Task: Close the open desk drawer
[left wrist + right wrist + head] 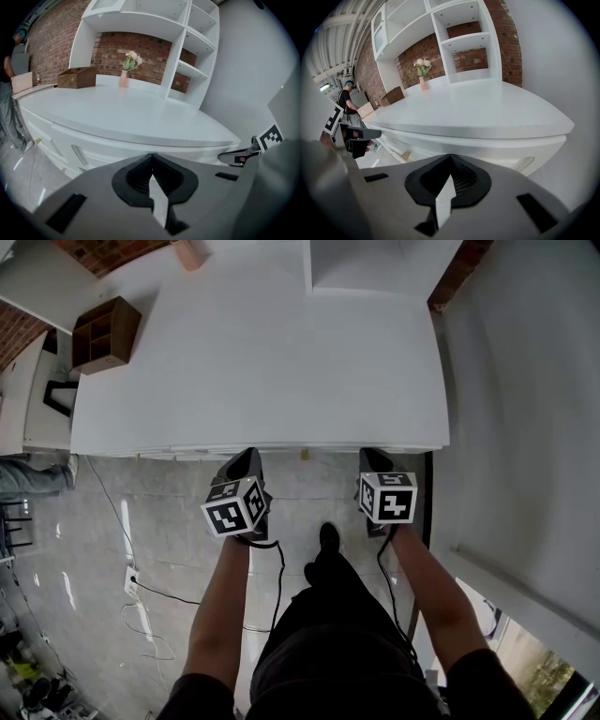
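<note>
From the head view: stands square to the white desk (253, 352), with the left gripper (247, 457) and the right gripper (374, 457) level and well apart, noses up at the front edge. Shows only a thin pale strip of the drawer front (187, 454) under the top, so hardly out, if out at all. Seems to spread the two tools along the front for an even, unskewed push.

From the left gripper view: jaws pressed together on nothing, a blunt nose fit for shoving, not for grasping. Faces the panelled drawer front (89, 152) just ahead, beneath the overhang; cannot tell whether touching.

From the right gripper view: likewise closed tight and empty. Points at the drawer front (520, 161) just below the desk edge, with a small tan knob (406, 155) off to the left.
</note>
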The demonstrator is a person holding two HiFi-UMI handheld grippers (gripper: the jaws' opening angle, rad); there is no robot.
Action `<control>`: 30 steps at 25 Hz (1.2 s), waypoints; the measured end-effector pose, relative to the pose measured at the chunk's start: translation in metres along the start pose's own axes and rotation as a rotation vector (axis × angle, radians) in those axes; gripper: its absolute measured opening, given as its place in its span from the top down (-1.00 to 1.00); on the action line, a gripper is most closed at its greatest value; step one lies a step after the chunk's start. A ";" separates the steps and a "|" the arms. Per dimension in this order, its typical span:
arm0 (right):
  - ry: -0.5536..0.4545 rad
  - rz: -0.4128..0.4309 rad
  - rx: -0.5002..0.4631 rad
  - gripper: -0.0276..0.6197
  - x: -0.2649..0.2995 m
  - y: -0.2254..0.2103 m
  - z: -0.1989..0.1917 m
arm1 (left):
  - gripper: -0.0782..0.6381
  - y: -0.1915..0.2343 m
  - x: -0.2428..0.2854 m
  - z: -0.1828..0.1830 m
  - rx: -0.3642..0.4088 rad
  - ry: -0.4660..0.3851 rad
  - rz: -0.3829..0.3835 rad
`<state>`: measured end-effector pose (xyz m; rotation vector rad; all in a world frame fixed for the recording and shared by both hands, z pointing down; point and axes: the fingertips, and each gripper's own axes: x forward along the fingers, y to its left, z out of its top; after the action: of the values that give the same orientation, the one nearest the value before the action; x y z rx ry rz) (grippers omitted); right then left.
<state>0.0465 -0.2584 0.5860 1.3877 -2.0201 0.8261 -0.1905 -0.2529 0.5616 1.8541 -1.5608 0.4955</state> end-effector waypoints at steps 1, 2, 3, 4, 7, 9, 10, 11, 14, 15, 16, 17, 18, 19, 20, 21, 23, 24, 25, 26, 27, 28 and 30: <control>0.001 0.000 -0.001 0.90 0.001 0.000 0.001 | 0.75 0.000 0.000 0.001 -0.003 0.000 0.000; 0.001 0.001 -0.002 0.90 0.001 0.000 0.001 | 0.75 0.000 0.001 0.001 -0.005 0.000 0.000; 0.001 0.001 -0.003 0.90 0.002 0.000 0.002 | 0.75 0.000 0.001 0.002 -0.007 0.000 -0.001; 0.002 0.002 -0.004 0.90 0.002 0.000 0.002 | 0.75 0.000 0.002 0.002 -0.008 -0.001 -0.001; 0.000 0.002 -0.006 0.90 0.005 -0.001 0.004 | 0.75 0.001 0.005 0.005 -0.012 -0.004 -0.002; 0.001 0.003 -0.009 0.90 0.007 -0.001 0.006 | 0.75 0.001 0.006 0.006 -0.015 -0.006 -0.001; 0.002 0.003 -0.010 0.90 0.008 -0.001 0.007 | 0.75 0.001 0.007 0.006 -0.016 -0.007 -0.001; 0.004 0.003 -0.009 0.90 0.008 -0.001 0.007 | 0.75 0.001 0.007 0.007 -0.015 -0.009 -0.002; 0.006 -0.001 -0.003 0.90 0.009 0.000 0.007 | 0.75 0.001 0.007 0.007 -0.012 -0.014 -0.002; 0.005 -0.003 -0.008 0.90 0.010 0.000 0.007 | 0.75 0.001 0.007 0.007 -0.012 -0.019 -0.002; 0.005 -0.004 -0.015 0.90 0.010 0.001 0.007 | 0.75 0.000 0.007 0.007 -0.014 -0.022 -0.003; 0.003 -0.003 -0.025 0.90 0.009 0.001 0.007 | 0.75 0.000 0.007 0.006 -0.020 -0.023 -0.006; -0.001 0.000 -0.035 0.90 0.008 0.002 0.007 | 0.75 -0.001 0.007 0.004 -0.030 -0.019 -0.009; -0.006 0.003 -0.044 0.90 0.006 0.003 0.007 | 0.75 -0.002 0.006 0.001 -0.039 -0.015 -0.013; -0.012 0.005 -0.051 0.90 0.003 0.004 0.008 | 0.75 -0.003 0.005 0.000 -0.044 -0.012 -0.015; -0.018 0.006 -0.056 0.90 0.000 0.005 0.009 | 0.75 -0.004 0.003 -0.002 -0.044 -0.012 -0.016; -0.035 0.006 -0.058 0.90 -0.007 0.006 0.011 | 0.75 -0.006 -0.003 -0.004 -0.029 -0.017 -0.021; -0.044 0.006 -0.057 0.90 -0.011 0.006 0.012 | 0.75 -0.008 -0.007 -0.005 -0.019 -0.022 -0.023; -0.053 0.007 -0.056 0.90 -0.014 0.007 0.013 | 0.75 -0.010 -0.011 -0.006 -0.008 -0.027 -0.026; -0.061 0.008 -0.055 0.90 -0.018 0.008 0.014 | 0.75 -0.011 -0.015 -0.006 0.002 -0.031 -0.028; -0.070 0.011 -0.054 0.90 -0.023 0.010 0.015 | 0.75 -0.013 -0.019 -0.007 0.011 -0.035 -0.032; -0.078 0.015 -0.054 0.90 -0.027 0.011 0.016 | 0.75 -0.015 -0.022 -0.007 0.017 -0.040 -0.037; -0.098 0.024 -0.059 0.90 -0.037 0.016 0.018 | 0.75 -0.019 -0.030 -0.006 0.021 -0.051 -0.048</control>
<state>0.0415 -0.2443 0.5443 1.3973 -2.1216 0.7154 -0.1781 -0.2257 0.5422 1.9286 -1.5461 0.4478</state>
